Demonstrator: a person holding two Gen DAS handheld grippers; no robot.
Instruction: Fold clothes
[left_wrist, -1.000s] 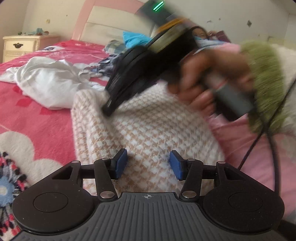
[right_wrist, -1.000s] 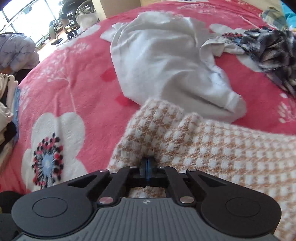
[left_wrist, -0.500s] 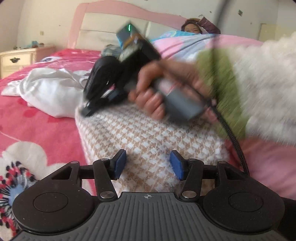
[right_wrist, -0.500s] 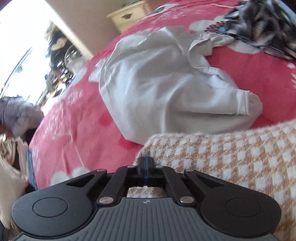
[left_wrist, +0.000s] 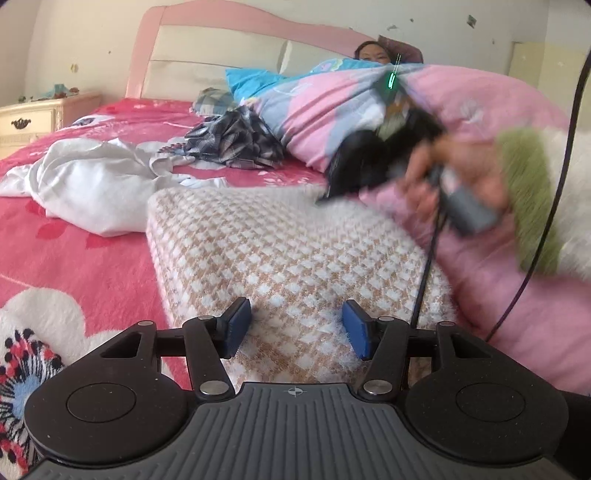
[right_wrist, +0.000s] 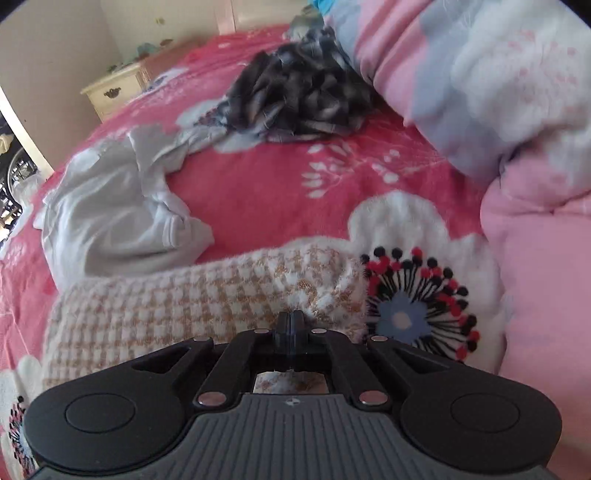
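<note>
On the pink floral bedspread (left_wrist: 92, 258), a crumpled white garment (left_wrist: 88, 188) lies left of the tan-and-white checked knit (left_wrist: 280, 254). The left gripper (left_wrist: 295, 328) hangs over the knit's near edge, jaws opening, pads clear of it. The right gripper (right_wrist: 291, 325), pressed fully together, pinches the knit's far edge beside the pink quilt (right_wrist: 535, 258).

This was a home bedroom: a pink headboard (left_wrist: 240, 22) stood at the top of the frame, a cream nightstand (left_wrist: 33, 118) at upper left (cluttered on top), clothes strewn over a red floral bedspread (left_wrist: 92, 266).
</note>
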